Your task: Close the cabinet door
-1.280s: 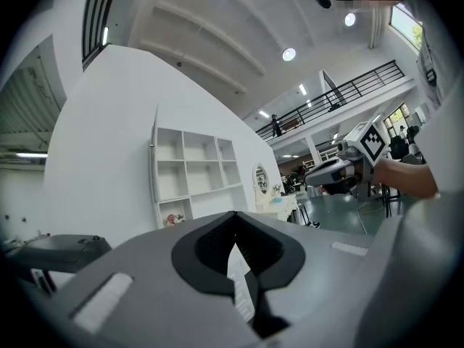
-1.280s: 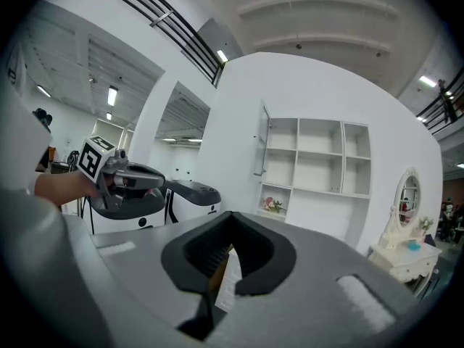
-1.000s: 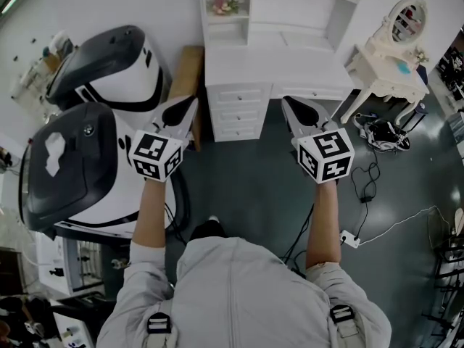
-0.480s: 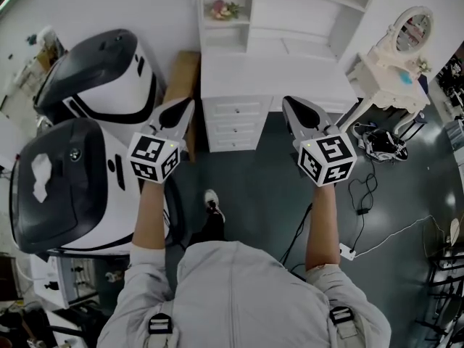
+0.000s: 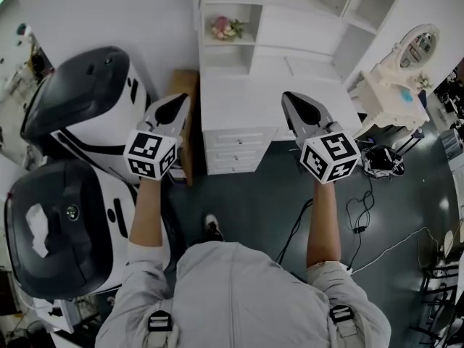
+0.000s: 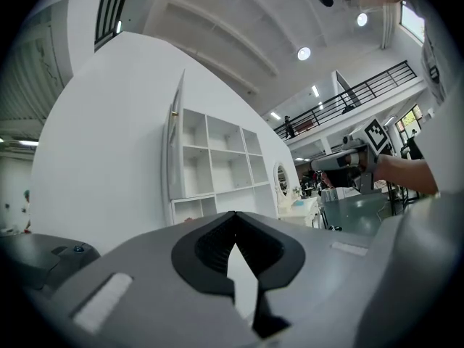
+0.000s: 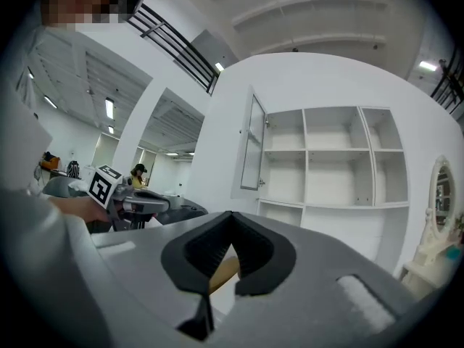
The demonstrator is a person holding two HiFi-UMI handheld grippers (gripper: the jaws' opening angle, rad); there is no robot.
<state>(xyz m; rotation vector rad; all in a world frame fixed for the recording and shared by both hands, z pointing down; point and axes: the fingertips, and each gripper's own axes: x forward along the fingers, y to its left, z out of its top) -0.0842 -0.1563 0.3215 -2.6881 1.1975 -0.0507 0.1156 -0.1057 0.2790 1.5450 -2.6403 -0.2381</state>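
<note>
A white cabinet (image 5: 304, 20) of open shelves stands on a white desk (image 5: 246, 96) straight ahead. Its one door (image 7: 252, 143) at the upper left compartment stands swung open; in the left gripper view the door (image 6: 174, 151) shows nearly edge-on. My left gripper (image 5: 174, 107) and right gripper (image 5: 293, 101) are held level, side by side, pointing at the cabinet from a distance. In its own view, the left gripper (image 6: 234, 214) is shut with nothing in it. The right gripper (image 7: 230, 214) likewise is shut and holds nothing. Neither touches the cabinet.
Two big black-and-white machines (image 5: 94, 85) (image 5: 58, 230) crowd the left side. A wooden board (image 5: 187, 122) leans beside the desk drawers (image 5: 235, 151). At the right stands a white vanity table with a mirror (image 5: 399, 71). Cables (image 5: 362, 216) trail over the dark floor.
The person has walked toward the cabinet, carrying both grippers forward with their jaws unchanged. The cabinet and desk now sit closer, and the machines have slid down the left of the view.
</note>
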